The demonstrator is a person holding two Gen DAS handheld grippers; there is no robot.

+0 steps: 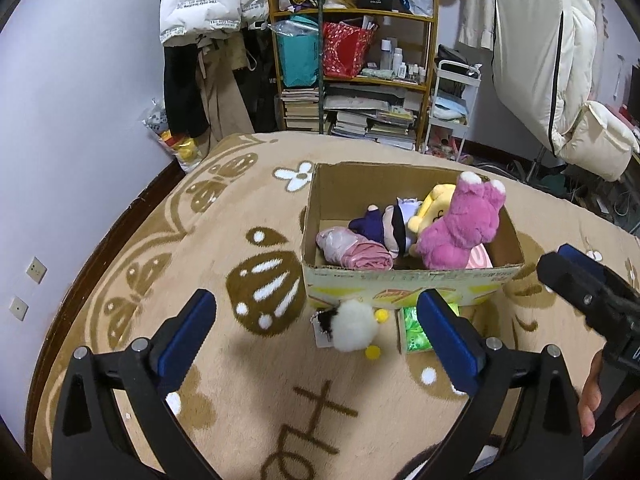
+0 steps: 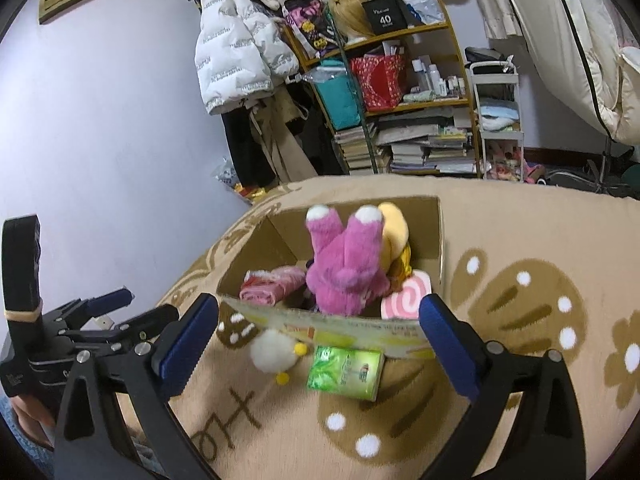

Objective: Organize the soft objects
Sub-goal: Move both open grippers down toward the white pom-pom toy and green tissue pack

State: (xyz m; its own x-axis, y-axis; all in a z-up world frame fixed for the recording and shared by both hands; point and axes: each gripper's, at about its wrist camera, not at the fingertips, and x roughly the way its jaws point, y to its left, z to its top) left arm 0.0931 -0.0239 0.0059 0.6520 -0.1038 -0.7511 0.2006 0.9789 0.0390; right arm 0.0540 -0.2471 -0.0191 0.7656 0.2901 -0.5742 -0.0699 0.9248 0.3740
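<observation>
An open cardboard box point(image 1: 408, 284) stands on the beige blanket. It holds a pink plush point(image 1: 464, 232) lying head down, a yellow plush point(image 1: 432, 204), a purple doll point(image 1: 384, 224), a pink rolled cloth point(image 1: 352, 248) and a pink swirl cushion point(image 1: 480, 258). In front of the box lie a white fluffy toy point(image 1: 356, 326) with yellow feet and a green pack point(image 1: 412, 328). My left gripper point(image 1: 316, 304) hangs open above the white toy, holding nothing. My right gripper point(image 2: 319, 306) is open over the box's near wall point(image 2: 320, 324), above the green pack point(image 2: 346, 368) and the white toy point(image 2: 274, 350).
The blanket point(image 1: 224, 360) ends at a dark wooden edge by the wall on the left. Behind it stand a shelf point(image 1: 352, 80) of books and bags, hanging coats point(image 1: 208, 0) and a white cart point(image 1: 452, 108). A hand point(image 1: 592, 392) holds the right gripper point(image 1: 560, 258).
</observation>
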